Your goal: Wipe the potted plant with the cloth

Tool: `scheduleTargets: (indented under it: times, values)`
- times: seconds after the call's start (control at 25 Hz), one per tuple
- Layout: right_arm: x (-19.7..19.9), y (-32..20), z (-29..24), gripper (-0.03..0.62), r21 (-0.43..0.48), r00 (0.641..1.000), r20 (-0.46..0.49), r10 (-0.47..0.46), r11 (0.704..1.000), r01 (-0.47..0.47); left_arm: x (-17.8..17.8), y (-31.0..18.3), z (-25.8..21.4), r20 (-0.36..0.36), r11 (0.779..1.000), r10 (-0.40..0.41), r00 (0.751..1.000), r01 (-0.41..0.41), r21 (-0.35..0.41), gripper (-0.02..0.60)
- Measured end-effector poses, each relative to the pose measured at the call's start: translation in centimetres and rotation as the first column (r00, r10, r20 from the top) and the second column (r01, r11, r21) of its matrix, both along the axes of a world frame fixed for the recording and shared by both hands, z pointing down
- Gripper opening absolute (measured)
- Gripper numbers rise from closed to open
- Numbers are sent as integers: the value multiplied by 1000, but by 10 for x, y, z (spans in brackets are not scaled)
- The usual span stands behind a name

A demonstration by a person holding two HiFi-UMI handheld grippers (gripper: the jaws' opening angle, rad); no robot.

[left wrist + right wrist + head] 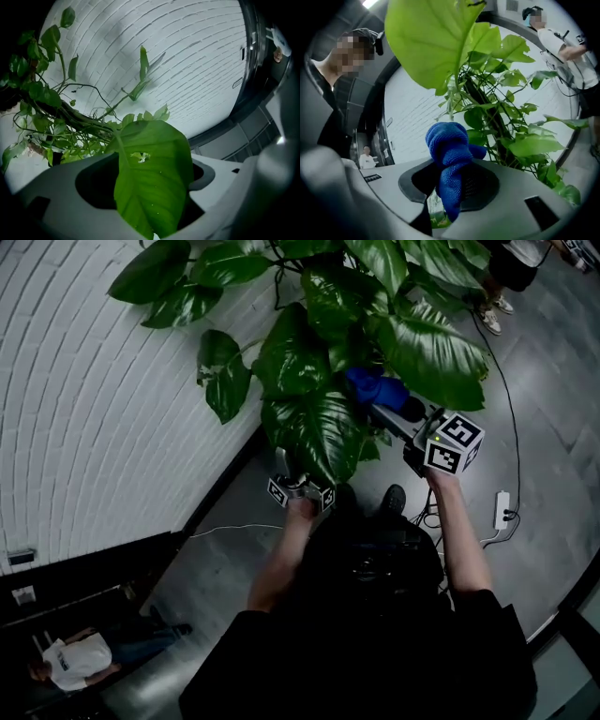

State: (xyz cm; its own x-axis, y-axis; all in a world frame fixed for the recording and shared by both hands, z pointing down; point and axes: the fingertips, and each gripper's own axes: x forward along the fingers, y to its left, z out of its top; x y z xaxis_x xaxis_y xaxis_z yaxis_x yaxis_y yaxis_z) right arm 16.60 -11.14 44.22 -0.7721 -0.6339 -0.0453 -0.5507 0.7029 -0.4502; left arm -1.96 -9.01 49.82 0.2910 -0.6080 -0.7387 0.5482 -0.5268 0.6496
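Forearms (459, 540) reach forward: left gripper (300, 488), tilted upward, jaws wide apart, has a broad green leaf (319, 432) lying between them; right gripper (386, 412), level, clamps a bunched blue cloth (450, 154).

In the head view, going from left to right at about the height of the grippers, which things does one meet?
white brick wall → left gripper → right gripper → power strip on the floor

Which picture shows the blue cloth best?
The right gripper view: the cloth sits bunched between the jaws, close and in the middle. The head view shows only a small blue bit among the leaves. The left gripper view shows none of it.
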Motion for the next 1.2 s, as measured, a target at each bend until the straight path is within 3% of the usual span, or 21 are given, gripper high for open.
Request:
scheduleTargets:
  times: [0.16, 0.32, 0.68, 0.92, 1.08, 1.2]
  values:
    - [-53, 10, 26, 121, -31, 978, -73, -194, 981, 192, 3, 11, -5, -22, 1000, -6, 1000, 6, 11, 394]
    - [-83, 43, 62, 121, -92, 947, -55, -316, 946, 311, 2, 15, -6, -58, 999, -38, 998, 38, -2, 394]
    - [-88, 113, 82, 121, -94, 923, 25, -384, 918, 384, 3, 18, -14, -100, 992, -122, 987, 122, -11, 394]
    - [-90, 154, 98, 121, -110, 907, -4, -421, 902, 418, 1, 23, -13, -94, 990, -139, 986, 138, -17, 394]
    - [-88, 188, 112, 121, -135, 884, -68, -462, 883, 450, -5, 24, -10, -45, 988, -153, 987, 151, -45, 394]
    - [-74, 200, 120, 121, -173, 907, -72, -415, 901, 398, -9, 26, 4, 88, 985, -156, 984, 162, -59, 391]
